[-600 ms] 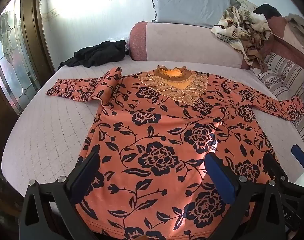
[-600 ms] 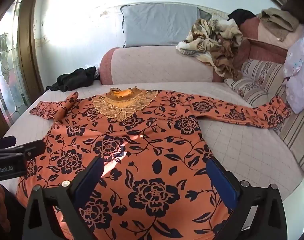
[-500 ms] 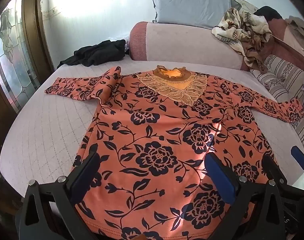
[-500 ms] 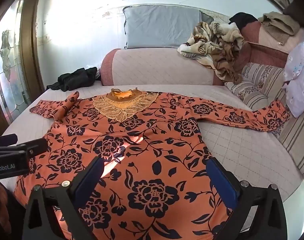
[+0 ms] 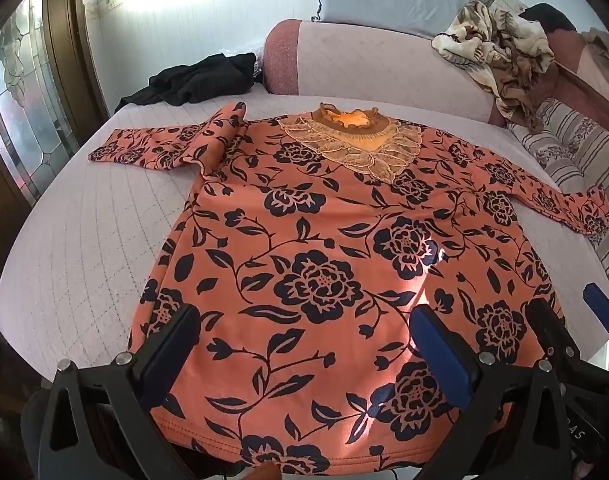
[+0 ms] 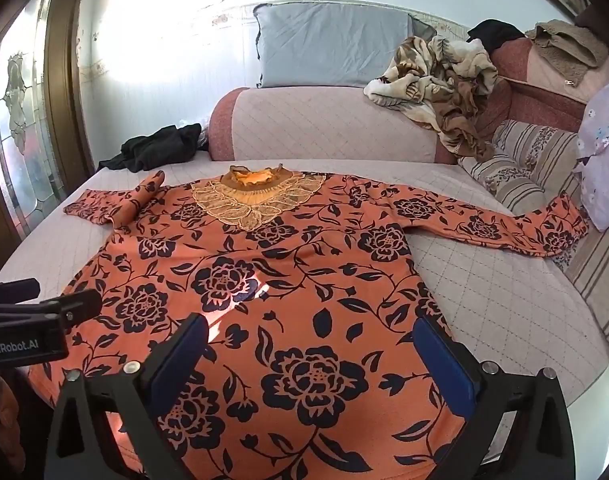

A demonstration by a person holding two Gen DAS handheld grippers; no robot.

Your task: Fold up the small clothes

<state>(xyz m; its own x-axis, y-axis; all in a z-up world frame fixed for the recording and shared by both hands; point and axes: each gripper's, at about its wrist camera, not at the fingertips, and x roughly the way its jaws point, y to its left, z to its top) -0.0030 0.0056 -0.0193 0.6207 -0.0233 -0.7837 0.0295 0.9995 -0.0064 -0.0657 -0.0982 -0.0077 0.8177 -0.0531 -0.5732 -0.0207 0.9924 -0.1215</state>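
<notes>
An orange long-sleeved top with black flowers (image 5: 324, 248) lies flat, front up, on the quilted bed (image 5: 84, 248), its lace collar (image 5: 356, 140) at the far end. Its left sleeve (image 5: 164, 148) is folded back on itself; its right sleeve (image 6: 484, 224) stretches toward the striped cushions. My left gripper (image 5: 304, 344) is open and empty above the hem. My right gripper (image 6: 310, 354) is open and empty above the hem's right part; the top (image 6: 264, 288) fills that view. Each gripper shows at the edge of the other's view.
A black garment (image 5: 196, 80) lies at the bed's far left. A bolster (image 6: 324, 124), a grey pillow (image 6: 332, 44) and a crumpled patterned blanket (image 6: 440, 80) are at the back. Striped cushions (image 6: 524, 164) line the right. A glazed door (image 5: 20, 92) stands left.
Both grippers have pulled back and risen slightly, so the top sits a little farther away in both views. Both stay open. The top has not moved.
</notes>
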